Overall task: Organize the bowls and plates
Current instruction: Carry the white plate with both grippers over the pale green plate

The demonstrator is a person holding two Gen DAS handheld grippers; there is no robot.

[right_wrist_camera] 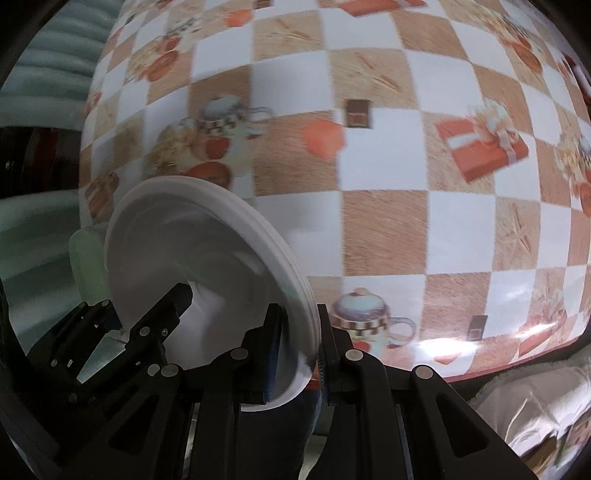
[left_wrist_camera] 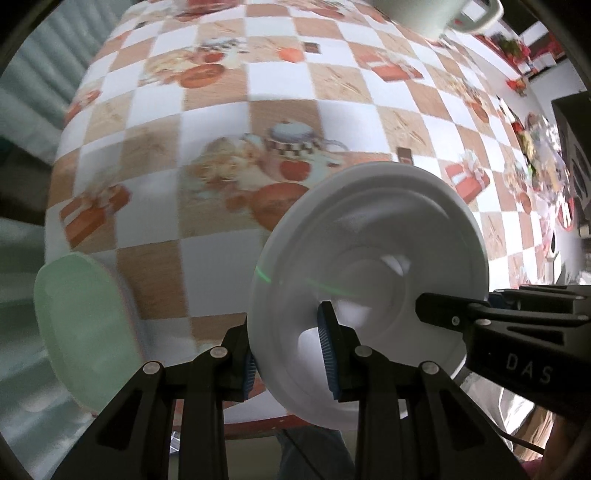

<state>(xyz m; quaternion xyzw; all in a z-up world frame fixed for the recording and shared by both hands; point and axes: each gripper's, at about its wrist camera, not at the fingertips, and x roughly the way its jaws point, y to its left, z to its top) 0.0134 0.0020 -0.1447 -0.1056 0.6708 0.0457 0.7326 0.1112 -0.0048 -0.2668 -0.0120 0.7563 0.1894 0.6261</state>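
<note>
Left wrist view shows your left gripper [left_wrist_camera: 290, 354] pinched on the rim of a white plate [left_wrist_camera: 376, 266], one blue pad [left_wrist_camera: 327, 350] on the plate's inner face and the other behind it. The plate stands tilted on edge in front of the fingers, above the near edge of the table with the checked cloth [left_wrist_camera: 221, 110]. Your right gripper [left_wrist_camera: 517, 332] comes in from the right of those fingers and reaches the same plate at its right rim. Off to the left of your left fingers, a pale green bowl [left_wrist_camera: 85, 332] sits at the table's edge, blurred. Far ahead and to the right, a white cup [left_wrist_camera: 436, 14] sits on the cloth at the top of the frame.

From the right wrist view, your right gripper [right_wrist_camera: 299, 354] is closed on the white plate [right_wrist_camera: 177, 243] too, its rim caught between the two pads. The plate leans away to the left of those fingers, and your left gripper [right_wrist_camera: 122, 332] holds it from that far side. The checked cloth [right_wrist_camera: 388, 229] spreads ahead and to the right of your fingers
</note>
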